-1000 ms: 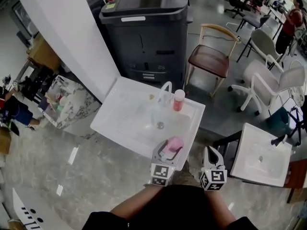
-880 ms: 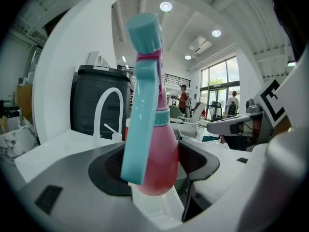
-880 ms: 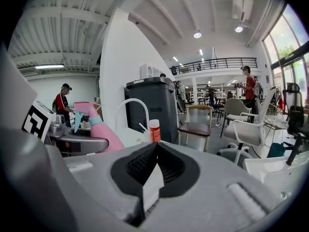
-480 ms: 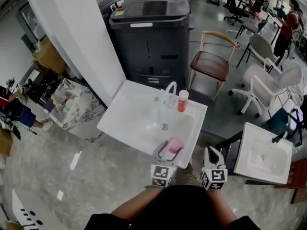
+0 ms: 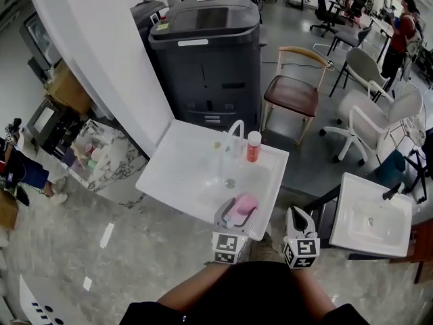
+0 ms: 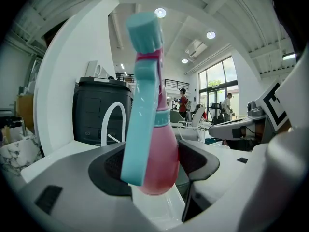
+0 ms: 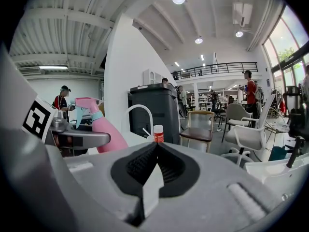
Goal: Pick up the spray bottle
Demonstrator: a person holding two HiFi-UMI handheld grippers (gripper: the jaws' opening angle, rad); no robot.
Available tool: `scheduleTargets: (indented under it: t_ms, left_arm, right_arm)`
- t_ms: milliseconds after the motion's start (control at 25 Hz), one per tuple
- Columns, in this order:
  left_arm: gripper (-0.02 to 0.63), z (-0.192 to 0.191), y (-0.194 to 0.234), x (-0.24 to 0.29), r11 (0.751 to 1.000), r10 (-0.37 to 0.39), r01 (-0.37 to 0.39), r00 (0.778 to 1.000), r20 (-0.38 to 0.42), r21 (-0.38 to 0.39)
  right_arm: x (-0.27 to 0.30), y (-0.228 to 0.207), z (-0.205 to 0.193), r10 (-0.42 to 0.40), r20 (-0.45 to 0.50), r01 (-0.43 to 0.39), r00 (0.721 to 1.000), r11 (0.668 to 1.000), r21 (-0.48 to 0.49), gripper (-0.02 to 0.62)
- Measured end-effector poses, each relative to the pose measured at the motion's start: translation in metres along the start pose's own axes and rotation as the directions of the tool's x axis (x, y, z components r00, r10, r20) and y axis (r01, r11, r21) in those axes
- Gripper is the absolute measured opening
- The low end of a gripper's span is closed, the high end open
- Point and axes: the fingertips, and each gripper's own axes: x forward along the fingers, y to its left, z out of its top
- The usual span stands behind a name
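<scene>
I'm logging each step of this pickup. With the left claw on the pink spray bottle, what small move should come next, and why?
Probably lift the left claw straight up a little, grip unchanged. Its pads press both sides of the spray bottle at its pink body, which sits low over the white sink near its front edge; the right claw is shut and empty.

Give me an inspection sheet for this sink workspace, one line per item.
Surface: white sink unit with a faucet.
Job's things: spray bottle, pink with a teal trigger, in the left gripper.
Clutter: small red bottle beside the faucet.
Grippers: left gripper shut on the spray bottle; right gripper shut, empty.
Cables: nothing seen.
Surroundings: dark printer, wooden chair, second sink to the right.
</scene>
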Motion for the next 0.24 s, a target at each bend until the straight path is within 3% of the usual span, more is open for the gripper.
scheduleTargets:
  t_ms: [240]
  left_arm:
    - [0.308, -0.001, 0.000, 0.015, 1.000, 0.010, -0.010, 1.000, -0.005, 0.006]
  right_arm:
    - [0.006, -0.012, -0.002, 0.003, -0.005, -0.003, 1.000, 1.000, -0.002, -0.003]
